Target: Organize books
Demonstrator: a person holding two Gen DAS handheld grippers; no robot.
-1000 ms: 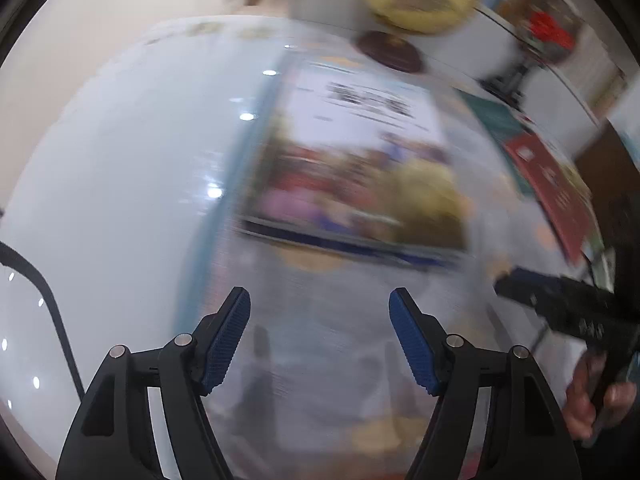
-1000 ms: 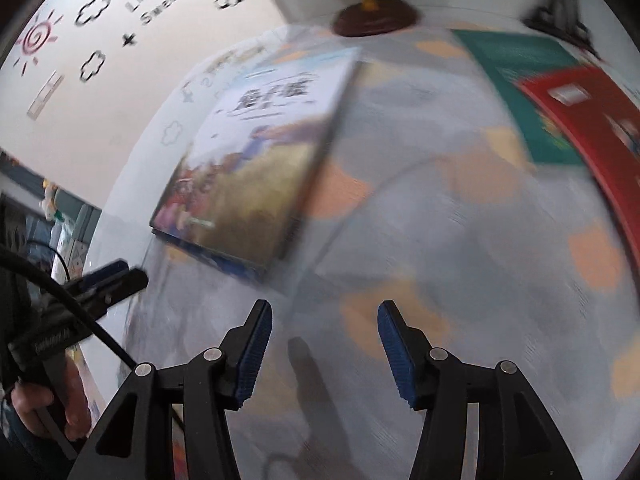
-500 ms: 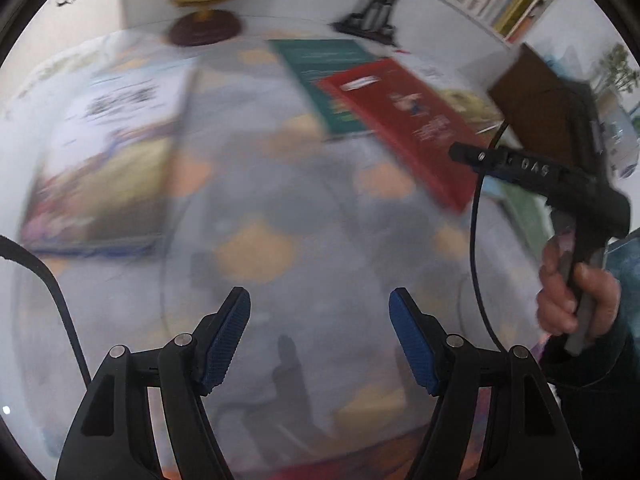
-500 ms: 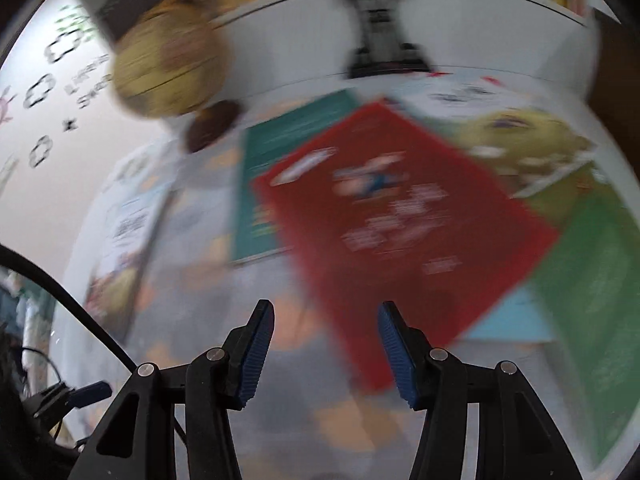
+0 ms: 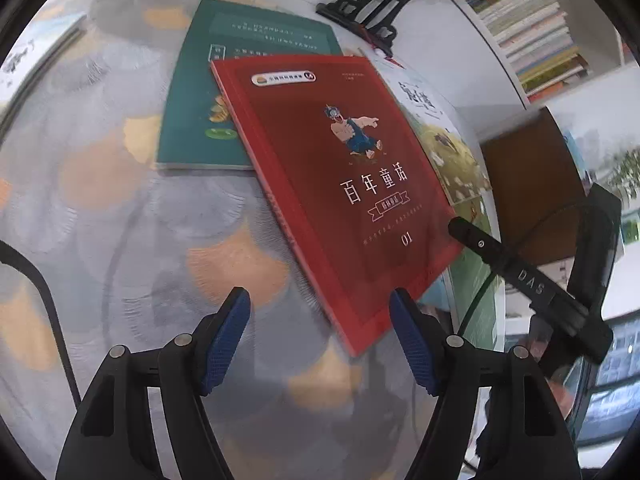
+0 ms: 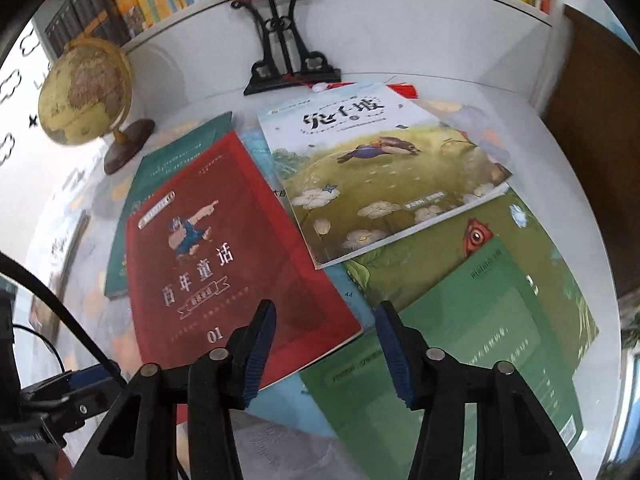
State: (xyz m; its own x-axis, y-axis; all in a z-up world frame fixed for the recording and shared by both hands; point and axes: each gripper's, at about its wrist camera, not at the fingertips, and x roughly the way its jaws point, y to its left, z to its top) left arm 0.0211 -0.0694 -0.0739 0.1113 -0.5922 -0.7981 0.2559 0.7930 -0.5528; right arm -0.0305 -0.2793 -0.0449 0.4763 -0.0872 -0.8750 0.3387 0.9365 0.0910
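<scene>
**Loose pile of books on the table, both hand-held grippers above it, empty**

Spread across a table (image 5: 120, 232) with a grey and orange patterned cover: a pile of overlapping books. On top toward the left, a red book (image 6: 224, 256) with a cartoon figure and white lettering, its left part overlapping a teal book (image 6: 176, 152). Partly over the red book's upper right edge, a picture book (image 6: 384, 176) with a bird over a meadow of white flowers. Below that, a leafy book with a red eye-like motif (image 6: 476, 236), half covered by a plain green book (image 6: 472, 352) at the near right. Under the heap, a light blue cover (image 6: 280, 404), only a strip visible.

Behind the pile: a yellowish globe (image 6: 86, 92) on a dark round foot at the left, a black ornamental stand (image 6: 286, 60) carrying a round red piece in the middle, rows of shelved books (image 6: 132, 4) against the wall. At the far left edge in the left wrist view, the corner of another book (image 5: 36, 60), well apart from the pile.

Left hand-held gripper (image 5: 320, 340): jaws fairly wide, nothing between the blue pads, poised over the near corner of the red book without touching. Right hand-held gripper (image 6: 326, 352): jaws closing, narrower than the left, nothing between them, hovering above the red book's lower right corner and the green book's edge.
</scene>
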